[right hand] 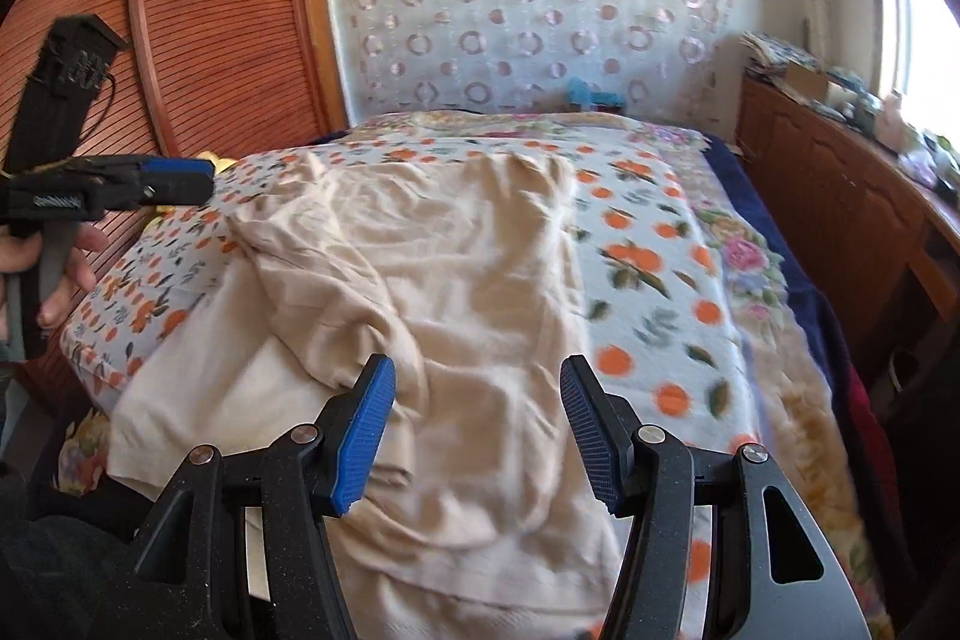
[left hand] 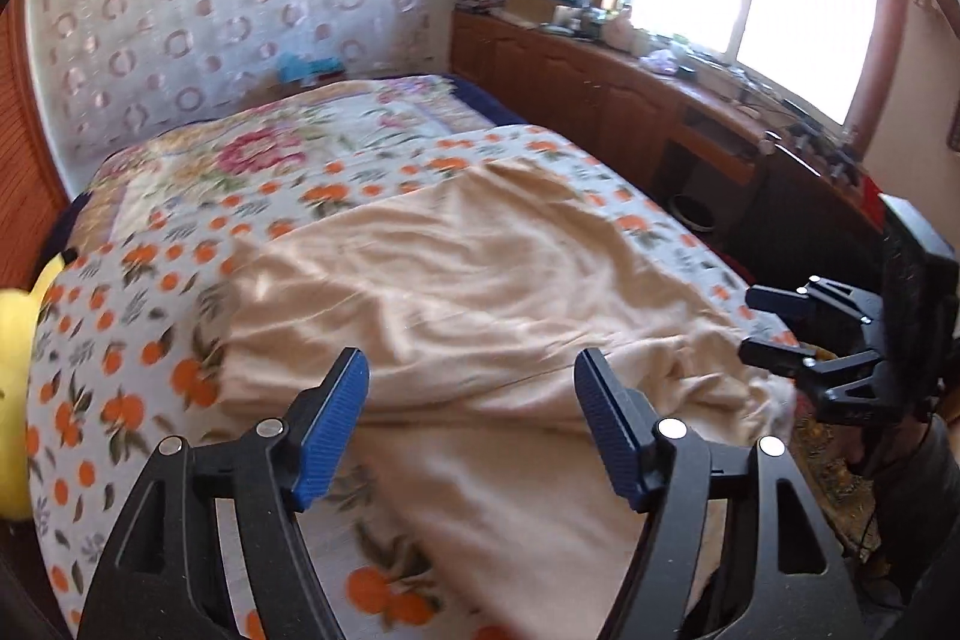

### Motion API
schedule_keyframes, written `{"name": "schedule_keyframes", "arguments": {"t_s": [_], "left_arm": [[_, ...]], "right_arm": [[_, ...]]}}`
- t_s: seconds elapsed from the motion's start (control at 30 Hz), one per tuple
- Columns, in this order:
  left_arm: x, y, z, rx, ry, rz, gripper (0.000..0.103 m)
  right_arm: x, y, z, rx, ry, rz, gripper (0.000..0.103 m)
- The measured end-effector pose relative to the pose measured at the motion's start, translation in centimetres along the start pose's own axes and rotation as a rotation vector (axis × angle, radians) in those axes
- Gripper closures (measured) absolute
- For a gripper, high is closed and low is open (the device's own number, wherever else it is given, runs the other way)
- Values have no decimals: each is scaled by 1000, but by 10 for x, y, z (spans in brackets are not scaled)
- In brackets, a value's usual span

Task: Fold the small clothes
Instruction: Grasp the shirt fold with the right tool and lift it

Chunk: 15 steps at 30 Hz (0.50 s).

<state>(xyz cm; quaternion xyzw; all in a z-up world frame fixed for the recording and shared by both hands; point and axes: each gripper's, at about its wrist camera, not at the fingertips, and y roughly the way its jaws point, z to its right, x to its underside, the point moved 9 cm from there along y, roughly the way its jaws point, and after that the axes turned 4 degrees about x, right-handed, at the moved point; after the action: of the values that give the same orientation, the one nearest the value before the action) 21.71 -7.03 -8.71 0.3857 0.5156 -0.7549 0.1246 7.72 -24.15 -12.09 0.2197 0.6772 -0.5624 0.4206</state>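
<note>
A rumpled beige garment (left hand: pixel 480 280) lies spread on the orange-print blanket (left hand: pixel 120 340) that covers the bed. My left gripper (left hand: pixel 471 370) hovers over the garment's near part, open, with nothing between its blue pads. At the right edge of the left wrist view my right gripper (left hand: pixel 762 328) stands open beside the cloth's bunched corner. In the right wrist view the garment (right hand: pixel 456 250) fills the middle, with a paler layer (right hand: pixel 198 370) showing at its lower left. My right gripper (right hand: pixel 477 376) is open above it and holds nothing. My left gripper (right hand: pixel 192 181) appears side-on at the left, held by a hand (right hand: pixel 60 268).
A long wooden cabinet (left hand: pixel 600 100) with clutter on top runs under the window along the bed's right side. A yellow plush toy (left hand: pixel 18 400) sits at the bed's left edge. A slatted wooden door (right hand: pixel 210 10) stands left of the bed. A flowered quilt (left hand: pixel 270 148) lies behind the blanket.
</note>
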Motion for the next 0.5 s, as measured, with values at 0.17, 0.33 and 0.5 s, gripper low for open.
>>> {"name": "schedule_keyframes", "arguments": {"t_s": [0.17,0.33,0.5], "left_arm": [[24,-1,-40,-39,-86,-11,31],[44,1,-62,-65,-120,-21,31],[56,5,-73,-73,-142,-28,31]], "right_arm": [[-16,32,-44,-87,-122,-42,44],[-12,72,-73,-83,-252,-124,44],[-10,94,-76,-38,-320,-164,54]]}}
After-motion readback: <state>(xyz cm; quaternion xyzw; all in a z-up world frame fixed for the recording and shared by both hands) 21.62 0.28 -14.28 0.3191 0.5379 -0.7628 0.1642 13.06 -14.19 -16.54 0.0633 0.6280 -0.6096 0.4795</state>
